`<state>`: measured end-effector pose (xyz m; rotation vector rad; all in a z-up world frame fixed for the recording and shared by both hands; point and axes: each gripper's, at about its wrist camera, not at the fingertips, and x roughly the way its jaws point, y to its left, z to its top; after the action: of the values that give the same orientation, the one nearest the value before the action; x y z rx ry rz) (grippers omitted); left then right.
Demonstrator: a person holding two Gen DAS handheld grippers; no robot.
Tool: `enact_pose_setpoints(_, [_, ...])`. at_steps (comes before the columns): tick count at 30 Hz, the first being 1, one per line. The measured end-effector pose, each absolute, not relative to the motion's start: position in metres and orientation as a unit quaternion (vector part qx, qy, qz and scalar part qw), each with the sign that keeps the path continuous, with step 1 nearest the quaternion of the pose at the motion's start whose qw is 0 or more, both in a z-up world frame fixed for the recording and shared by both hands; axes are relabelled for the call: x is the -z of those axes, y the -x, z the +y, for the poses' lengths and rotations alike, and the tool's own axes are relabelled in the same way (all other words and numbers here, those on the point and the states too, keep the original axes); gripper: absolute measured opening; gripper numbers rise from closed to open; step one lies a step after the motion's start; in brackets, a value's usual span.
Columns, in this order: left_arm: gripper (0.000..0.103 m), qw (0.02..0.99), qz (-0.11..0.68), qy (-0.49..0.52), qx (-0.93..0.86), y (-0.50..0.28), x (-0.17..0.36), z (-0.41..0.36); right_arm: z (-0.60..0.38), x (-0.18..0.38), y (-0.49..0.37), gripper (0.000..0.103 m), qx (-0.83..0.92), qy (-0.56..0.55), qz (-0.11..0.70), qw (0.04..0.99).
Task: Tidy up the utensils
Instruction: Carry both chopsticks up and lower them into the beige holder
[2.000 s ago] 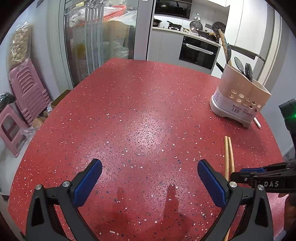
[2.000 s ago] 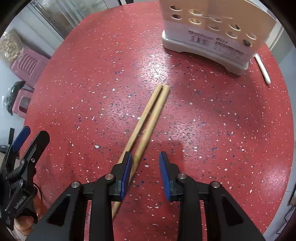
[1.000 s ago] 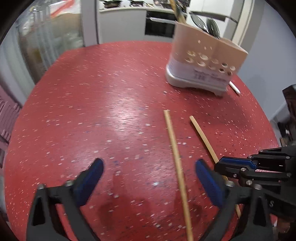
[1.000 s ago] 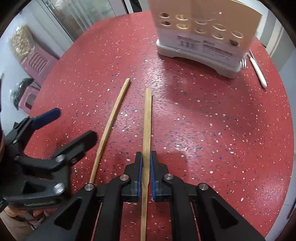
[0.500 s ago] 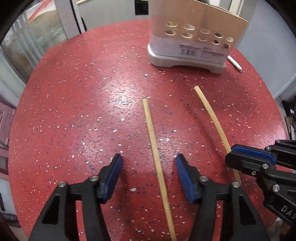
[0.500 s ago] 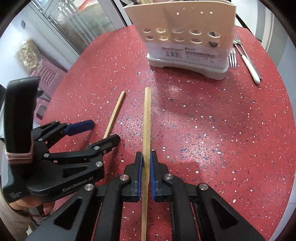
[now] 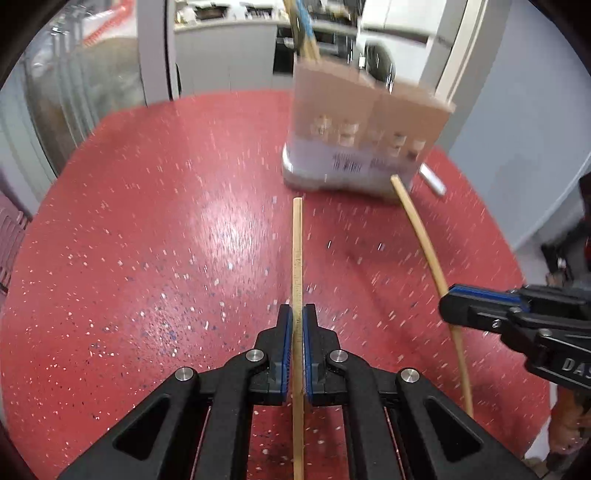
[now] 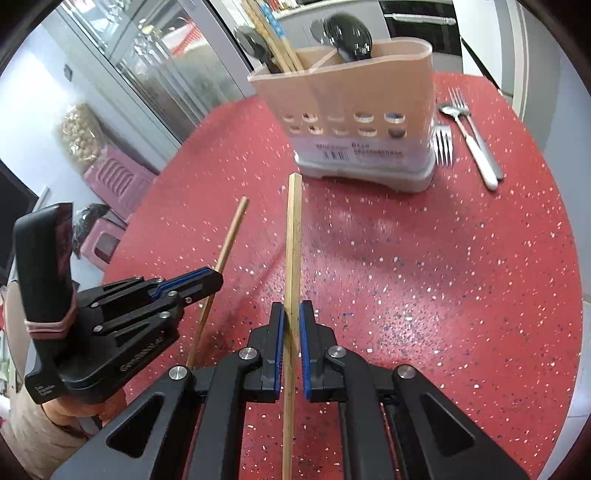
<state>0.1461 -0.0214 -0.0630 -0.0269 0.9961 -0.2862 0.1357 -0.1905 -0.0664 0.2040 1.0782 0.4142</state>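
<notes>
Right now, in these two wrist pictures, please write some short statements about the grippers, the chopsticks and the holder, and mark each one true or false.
1. The left gripper is shut on a chopstick. True.
2. The right gripper is open and holds nothing. False: it is shut on the other chopstick.
3. The utensil holder is empty. False: dark spoons and chopsticks stand in it.
4. Forks lie on the red table beside the holder. True.

Bright, even indoor light. Broad glare patch on table (image 7: 229, 225) in left view. Left view motion-blurred: holder (image 7: 365, 136) and table speckles smeared. Right view sharper. Fisheye bending and dark vignette at all edges. Soft shadows under grippers.
</notes>
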Motion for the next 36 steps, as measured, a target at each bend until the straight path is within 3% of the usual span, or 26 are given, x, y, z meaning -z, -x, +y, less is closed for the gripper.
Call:
enact_pose_setpoints(15, [0.03,0.929,0.332,0.093,0.133,-0.129,-0.029,0.0,-0.217,-0.022,-0.117,0.009,-0.216,-0.097,0.398,0.886])
enact_pose_setpoints(36, [0.03,0.955,0.233,0.094,0.158,-0.178,-0.143,-0.008,-0.229,-0.118,-0.197,0.009,-0.193,-0.097,0.298,0.93])
